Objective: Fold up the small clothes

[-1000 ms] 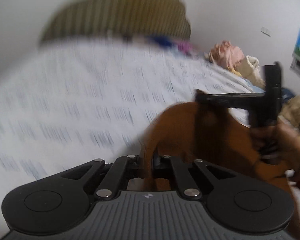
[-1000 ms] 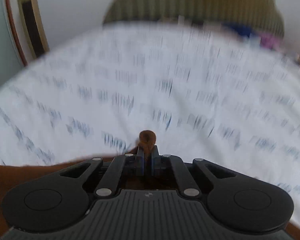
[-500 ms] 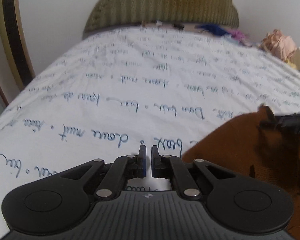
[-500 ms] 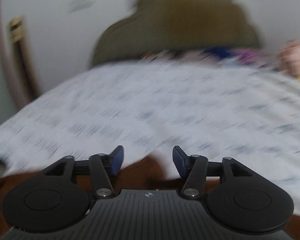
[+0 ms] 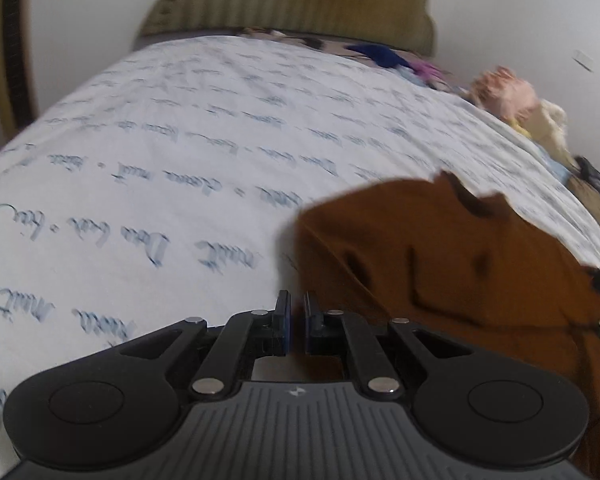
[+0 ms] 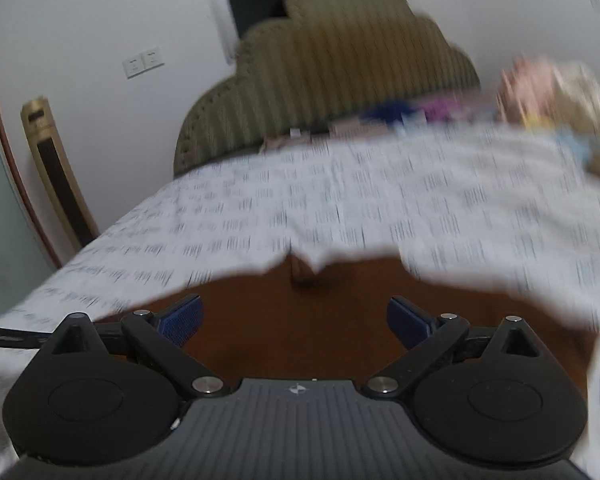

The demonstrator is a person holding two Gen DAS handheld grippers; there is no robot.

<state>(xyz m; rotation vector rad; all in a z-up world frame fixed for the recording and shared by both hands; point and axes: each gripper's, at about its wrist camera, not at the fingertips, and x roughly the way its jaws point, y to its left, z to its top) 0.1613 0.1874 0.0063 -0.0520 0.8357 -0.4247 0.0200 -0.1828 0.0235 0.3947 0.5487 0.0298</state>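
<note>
Right wrist view is blurred; the garment point(image 6: 300, 332) lies under the right gripper point(image 6: 294, 318), jaws opening, nothing gripped. The left gripper point(image 5: 296, 312) is closed at the garment's left edge; whether it pinches cloth is unclear.

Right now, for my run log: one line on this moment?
stage: folding brown garment | left gripper: jaws shut on its edge | right gripper: jaws opening, over it | surface: bed sheet

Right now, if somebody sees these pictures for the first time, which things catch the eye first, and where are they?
First, the brown garment lying flat on the white bedsheet printed with blue handwriting, just ahead of both grippers. The right gripper hangs over it, its jaws opening with nothing pinched; the left gripper is shut at the garment's edge. Behind stands an olive scalloped headboard, with a pile of crumpled clothes at the far right.
</note>
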